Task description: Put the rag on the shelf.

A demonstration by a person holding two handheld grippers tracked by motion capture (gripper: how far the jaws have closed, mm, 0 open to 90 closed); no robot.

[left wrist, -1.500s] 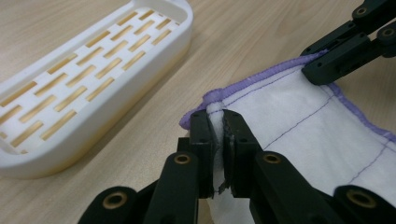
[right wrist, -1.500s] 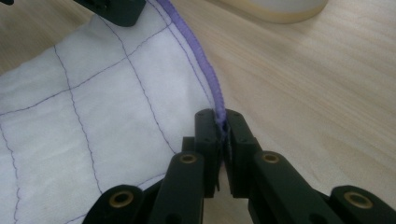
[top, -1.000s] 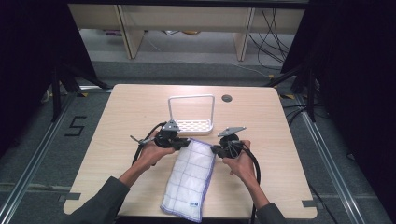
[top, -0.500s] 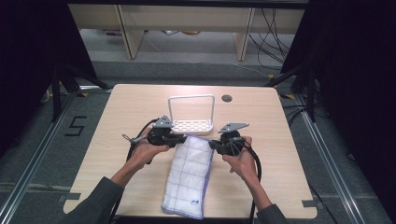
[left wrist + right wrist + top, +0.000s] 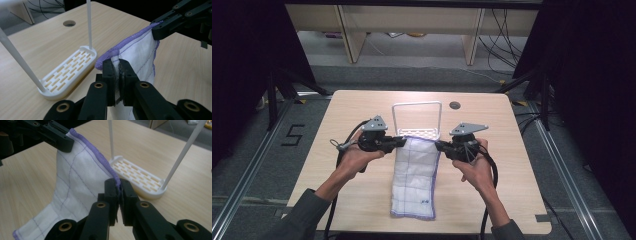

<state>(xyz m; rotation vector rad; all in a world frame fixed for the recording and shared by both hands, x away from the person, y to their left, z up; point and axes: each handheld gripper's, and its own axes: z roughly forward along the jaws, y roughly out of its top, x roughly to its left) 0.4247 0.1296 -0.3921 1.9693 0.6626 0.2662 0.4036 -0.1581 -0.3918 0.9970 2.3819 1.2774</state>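
Observation:
A white cloth (image 5: 414, 175) with purple hem and faint grid lines has its far edge lifted off the wooden table (image 5: 517, 195); its near end still lies flat. My left gripper (image 5: 401, 141) is shut on the cloth's far left corner, and the left gripper view shows the pinch (image 5: 117, 67) on the cloth (image 5: 136, 52). My right gripper (image 5: 439, 145) is shut on the far right corner, seen close in the right gripper view (image 5: 118, 186) with the cloth (image 5: 75, 182) hanging between the two. Just beyond stands a white rack (image 5: 417, 133) with a slotted base and a tall hoop.
The rack's slotted base (image 5: 68, 75) lies close behind the raised hem, its thin uprights (image 5: 180, 157) rising beside the grippers. A round cable hole (image 5: 455, 105) sits near the table's far edge. Cables trail from both grippers toward the person's forearms.
Both grippers have risen and moved slightly toward the rack, lifting the cloth's far edge higher off the table. The near end has stayed on the table.

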